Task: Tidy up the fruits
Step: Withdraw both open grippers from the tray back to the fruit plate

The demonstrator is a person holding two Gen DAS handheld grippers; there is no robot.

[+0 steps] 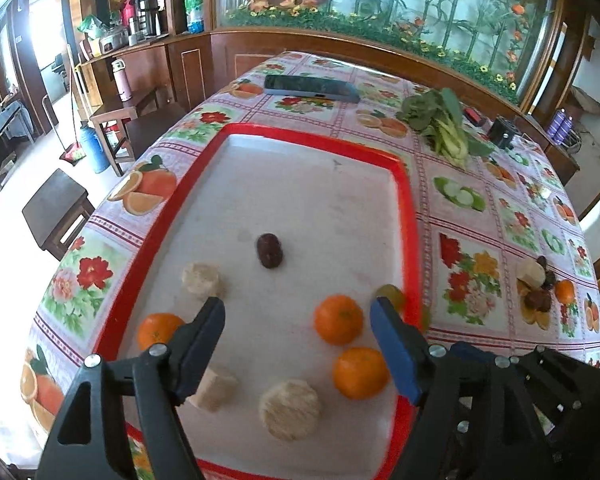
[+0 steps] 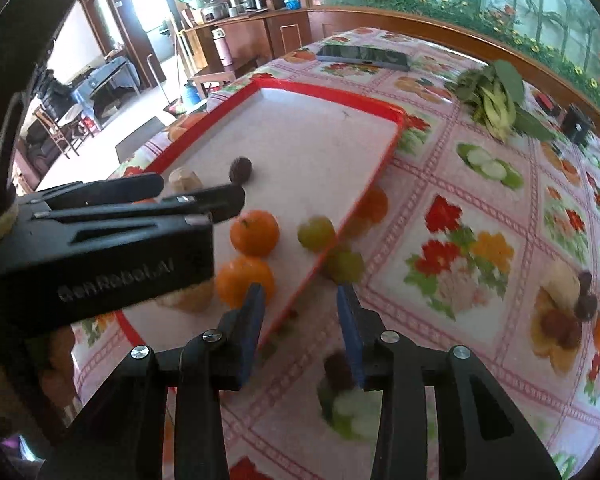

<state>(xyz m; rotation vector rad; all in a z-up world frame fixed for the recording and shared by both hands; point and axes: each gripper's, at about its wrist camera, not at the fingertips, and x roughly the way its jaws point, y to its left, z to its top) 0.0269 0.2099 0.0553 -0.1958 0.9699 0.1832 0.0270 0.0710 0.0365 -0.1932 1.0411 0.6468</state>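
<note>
The red-rimmed white tray (image 1: 404, 184) holds three oranges (image 1: 338, 319), a dark date (image 1: 270, 251), three beige round pieces (image 1: 290, 408) and a green grape (image 1: 390, 294) by its right rim. My left gripper (image 1: 298, 320) hangs open above the tray's near end with nothing between its fingers. In the right wrist view the right gripper (image 2: 300, 300) stands open over the tray's rim (image 2: 320, 264), empty. A blurred green grape (image 2: 344, 266) lies just outside the rim ahead of its fingertips, another grape (image 2: 316, 233) sits inside, and a dark date (image 2: 338, 368) lies on the cloth beside the right finger.
On the floral tablecloth (image 2: 460, 264) to the right is a small heap of fruit (image 2: 568, 304): a beige piece, dates and an orange. Further back lie leafy greens (image 1: 440, 124), a phone (image 1: 312, 88) and a small black box (image 1: 504, 132). The left gripper's body (image 2: 100, 240) fills the right view's left side.
</note>
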